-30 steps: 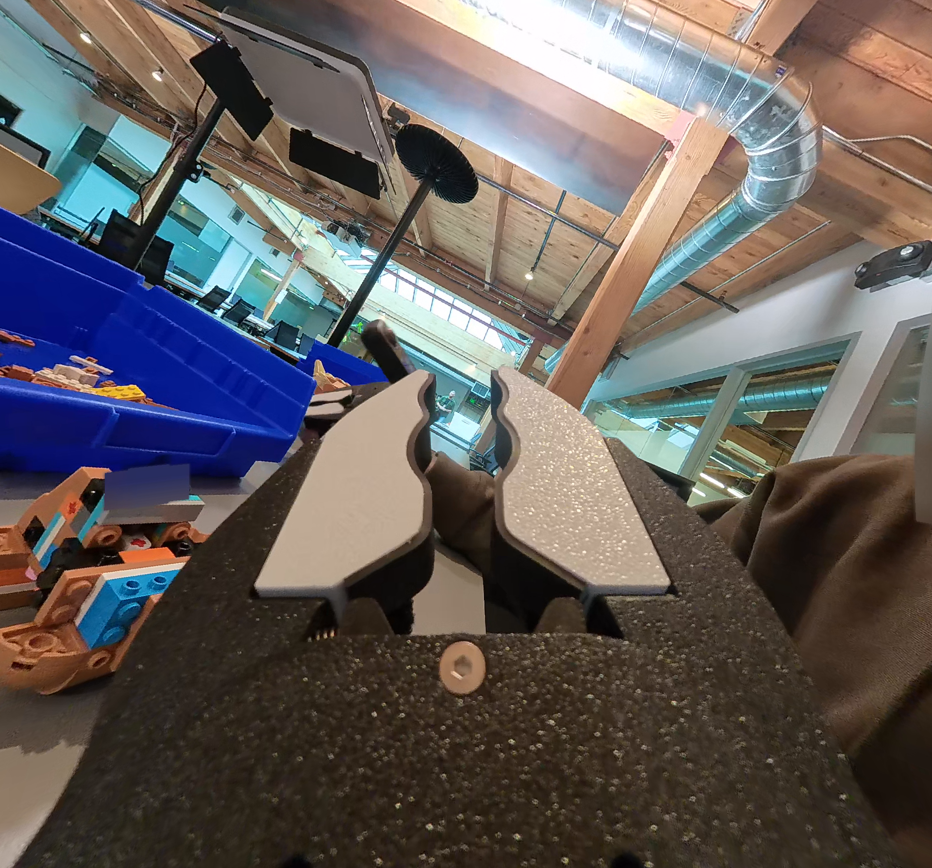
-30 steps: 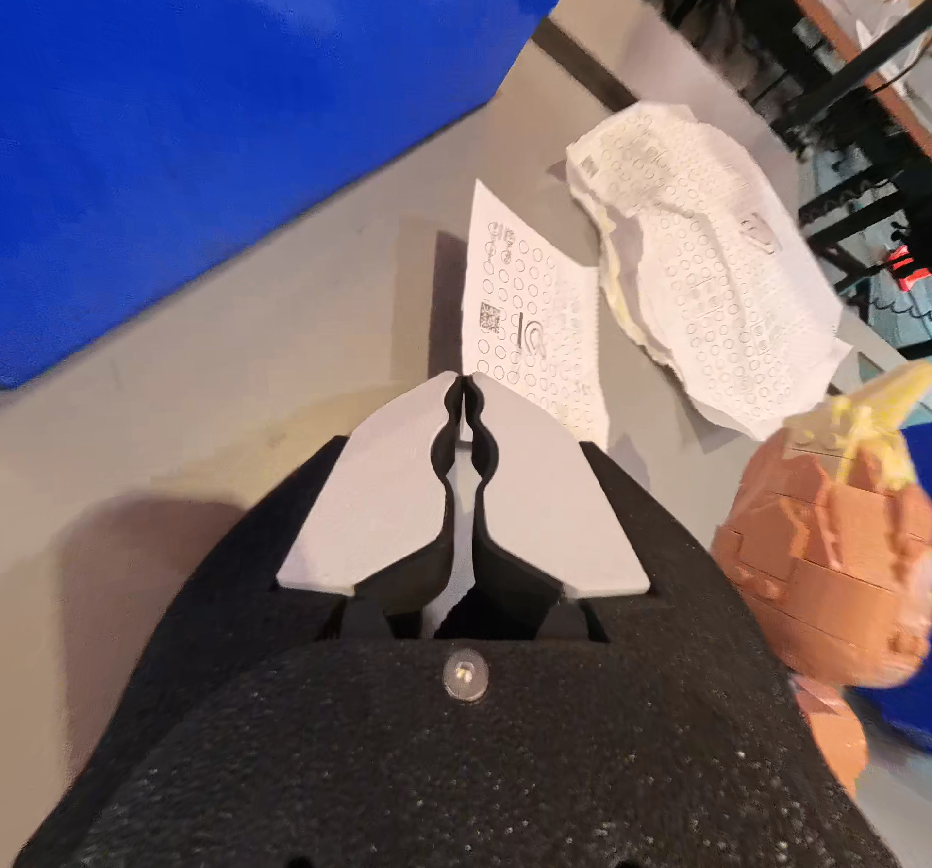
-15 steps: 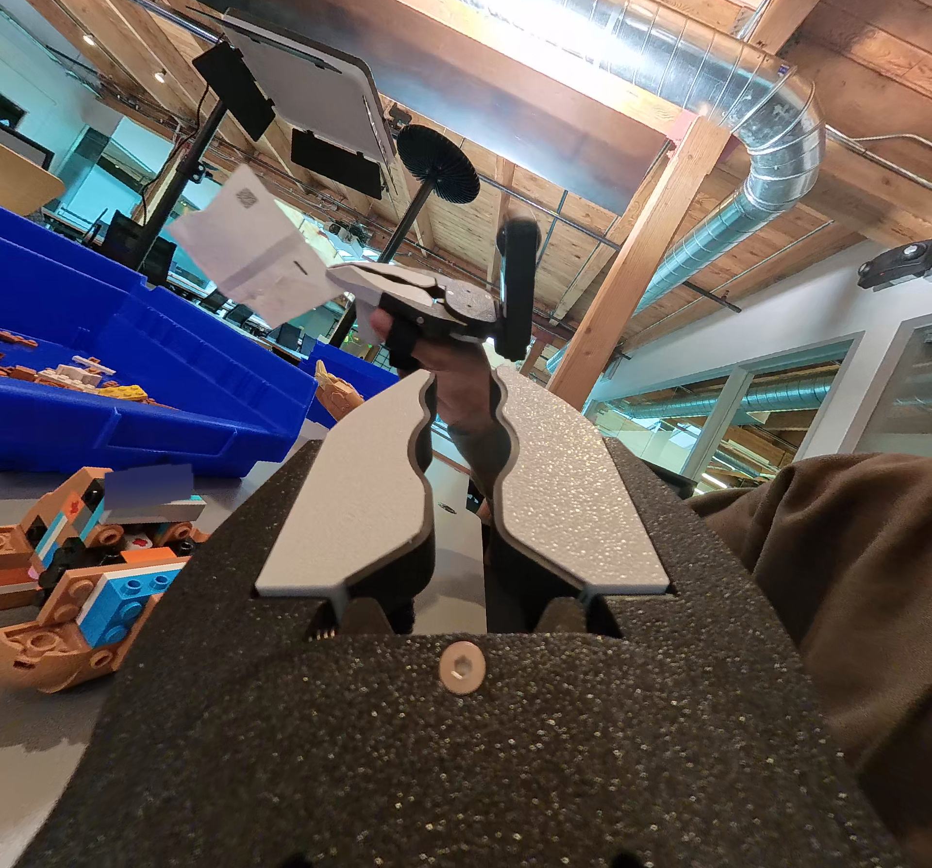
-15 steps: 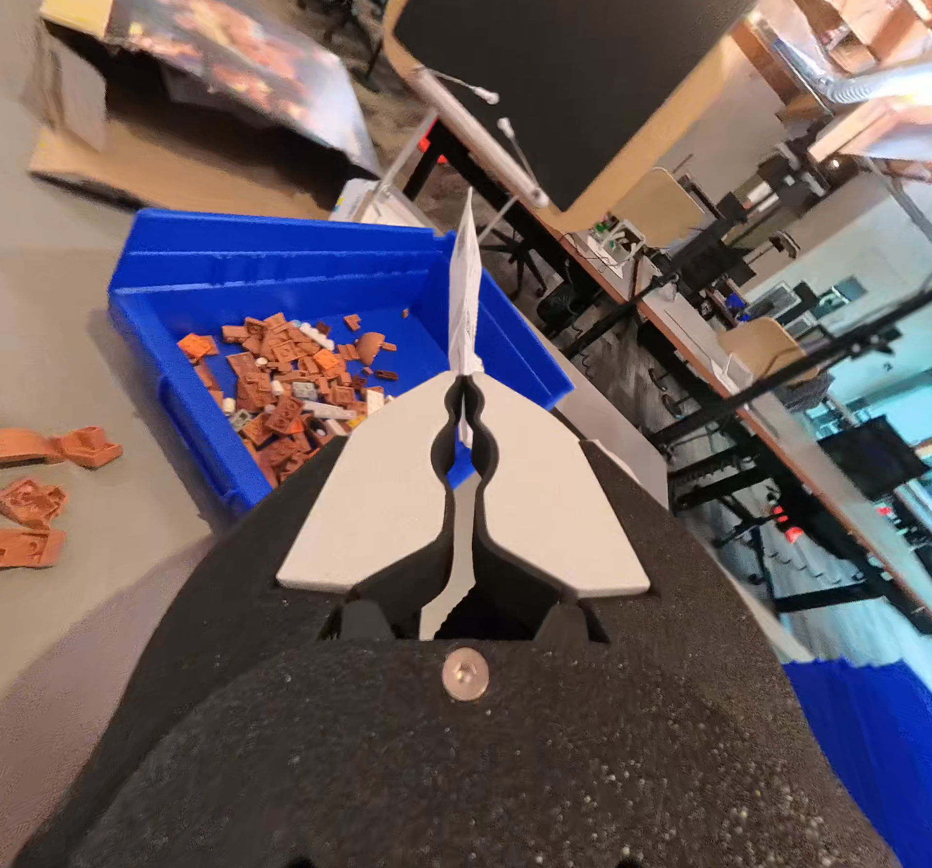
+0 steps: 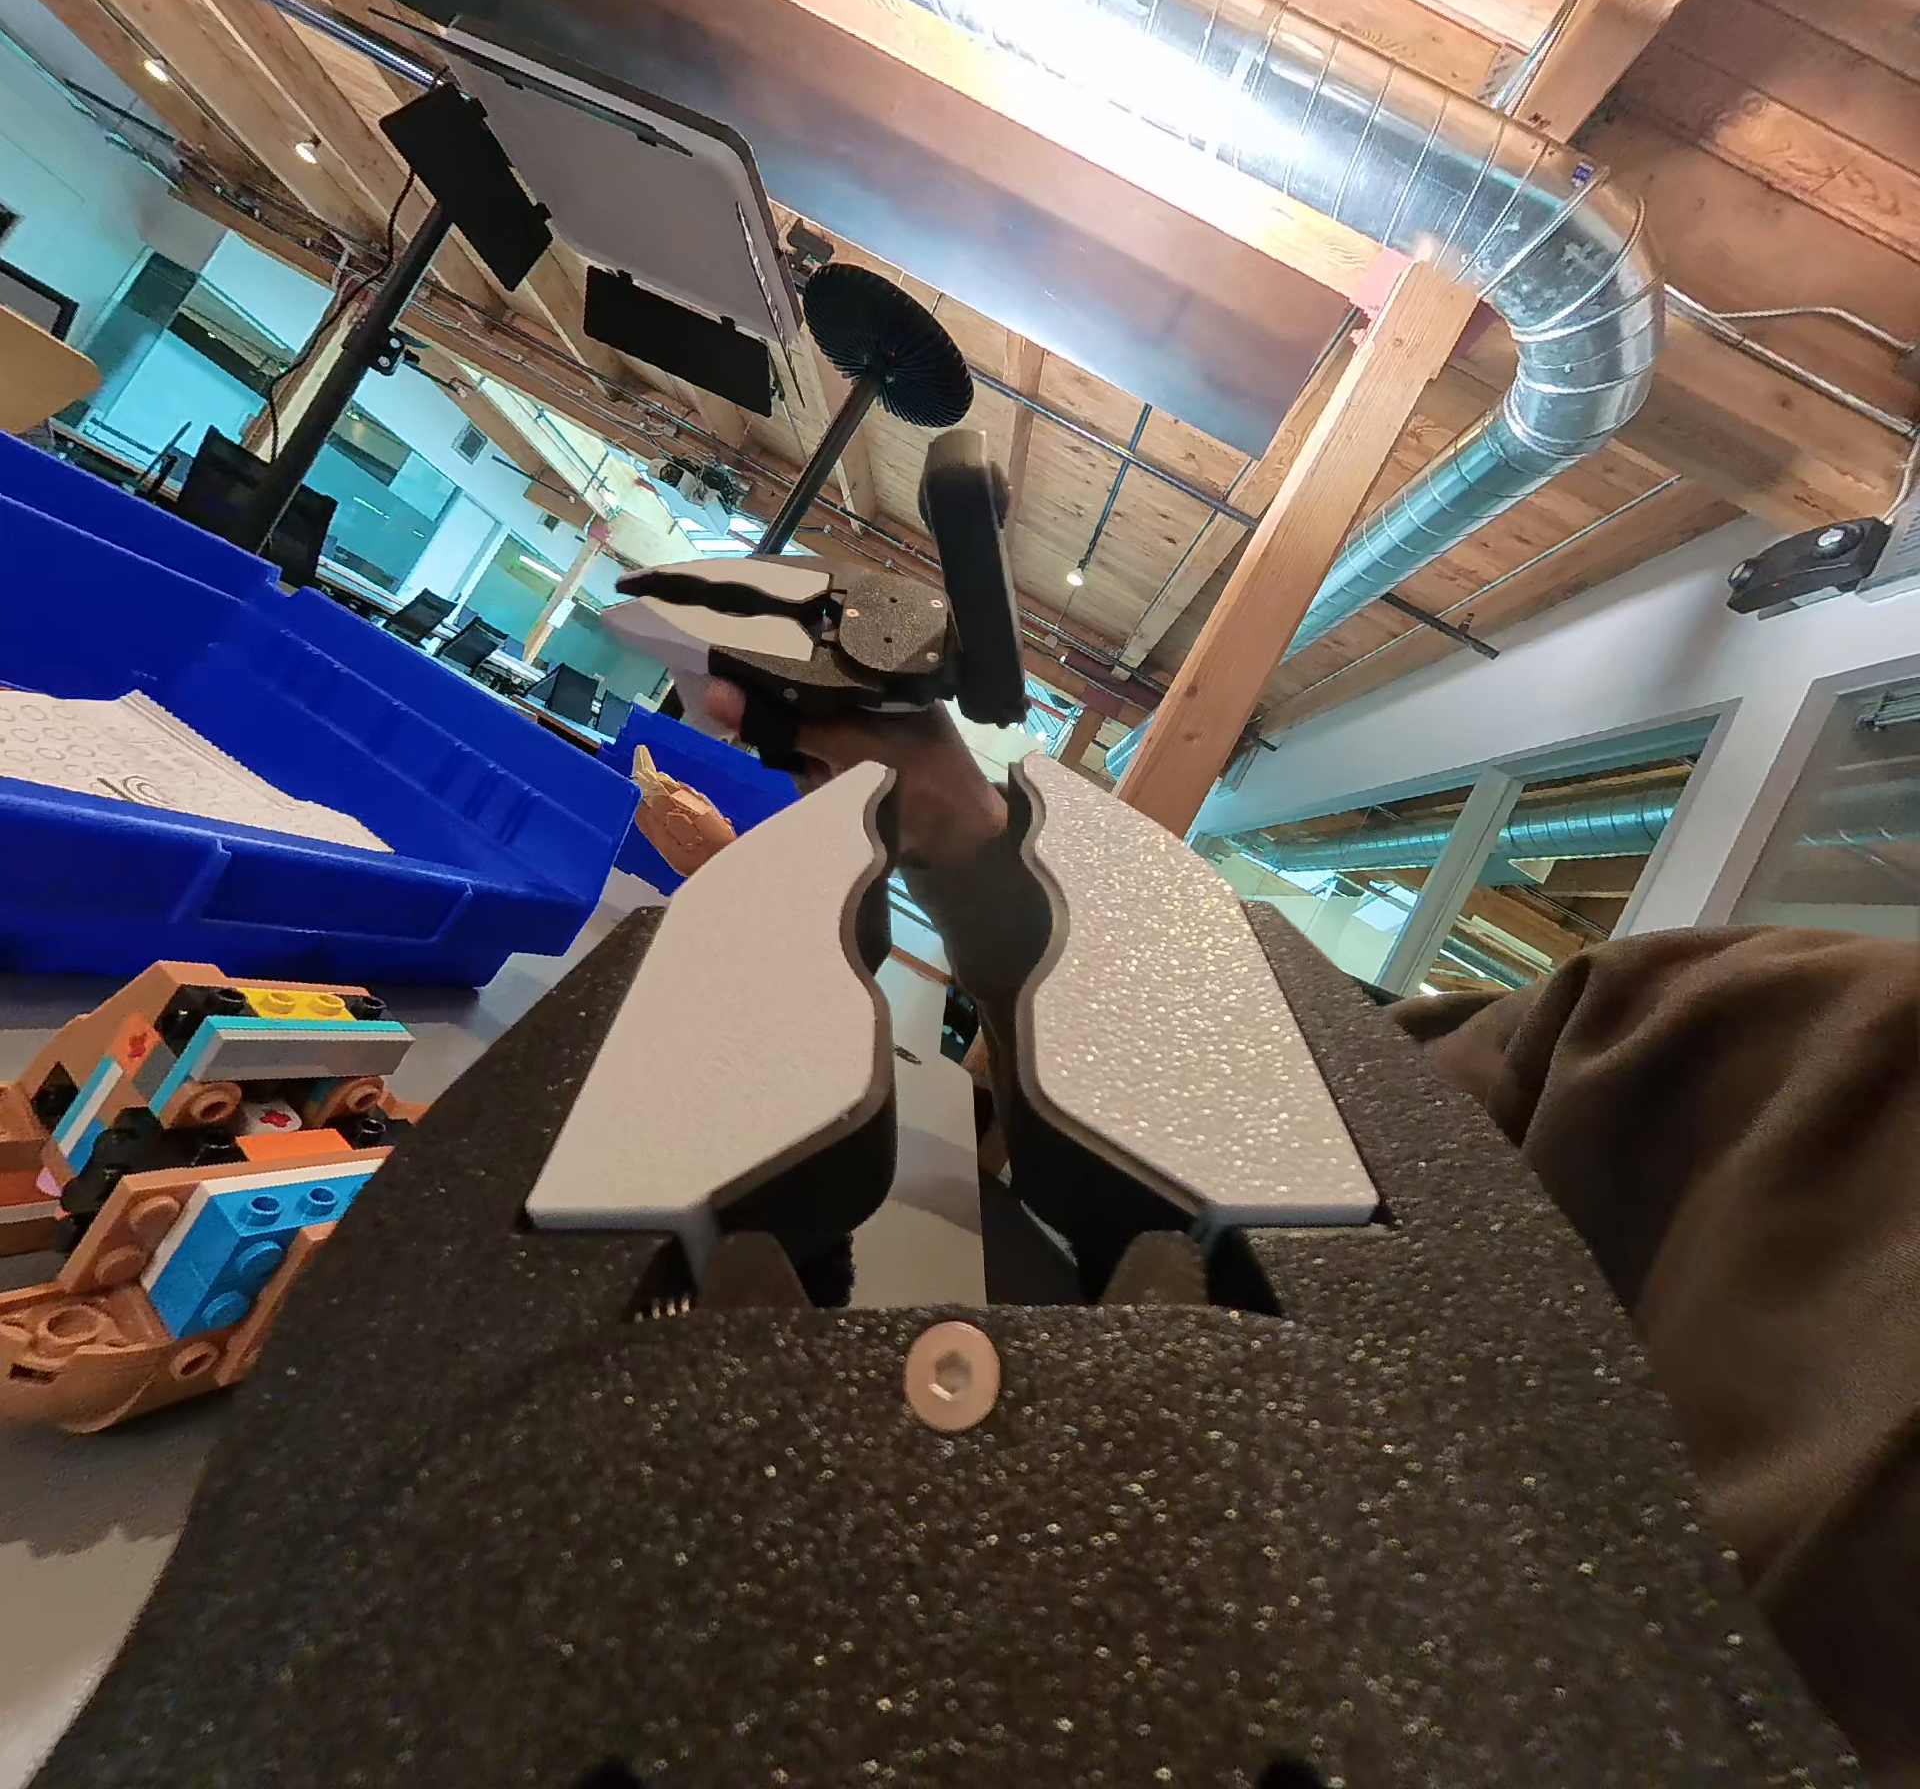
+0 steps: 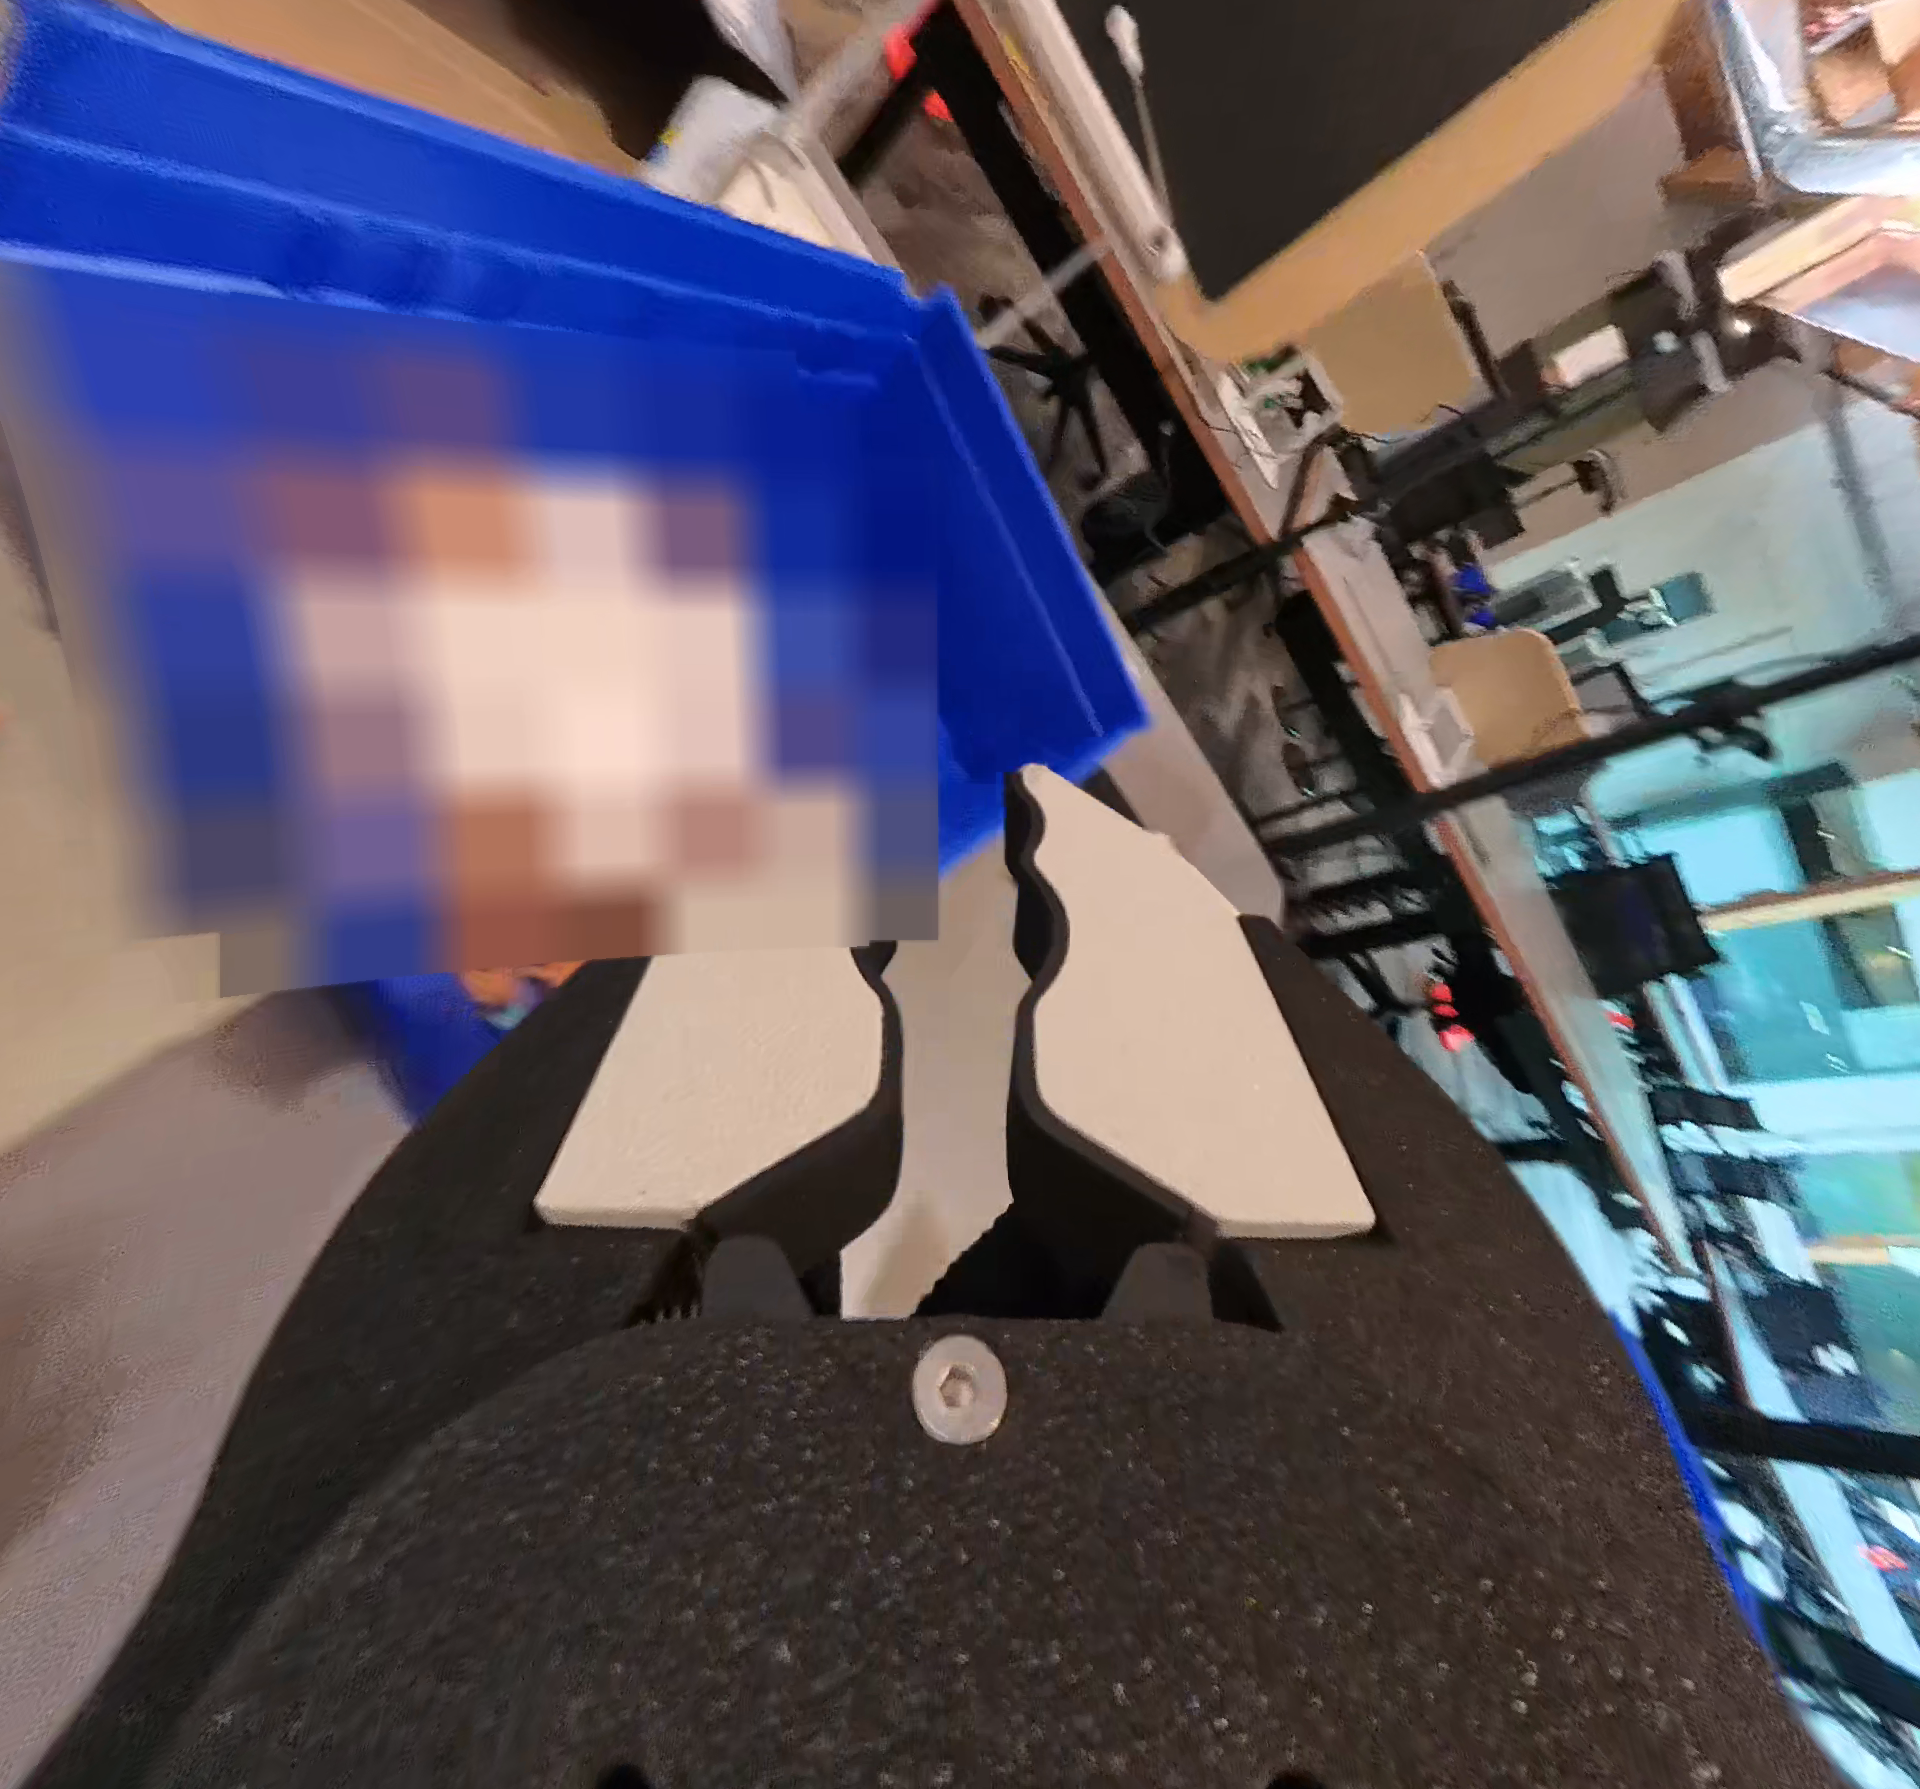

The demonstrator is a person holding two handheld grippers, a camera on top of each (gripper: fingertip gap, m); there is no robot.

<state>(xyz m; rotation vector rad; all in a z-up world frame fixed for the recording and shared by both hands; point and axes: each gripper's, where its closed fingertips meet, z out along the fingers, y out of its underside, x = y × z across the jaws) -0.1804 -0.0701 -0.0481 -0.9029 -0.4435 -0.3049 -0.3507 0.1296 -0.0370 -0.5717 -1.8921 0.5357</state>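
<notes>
Paper (image 5: 156, 773) now lying in blue bin (image 5: 343, 866) at ten o'clock, dropped since half a second ago. Right gripper (image 5: 634, 601) raised, jaws parted, empty. Left gripper (image 5: 951, 794) unmoved, jaws apart, empty; brick model (image 5: 177, 1157) at eight o'clock.

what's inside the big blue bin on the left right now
In the left wrist view, a white sheet of paper printed with small circles lies across the top of the blue bin. Whatever sits beneath the sheet is covered. The right wrist view's bin interior is mosaicked over.
</notes>
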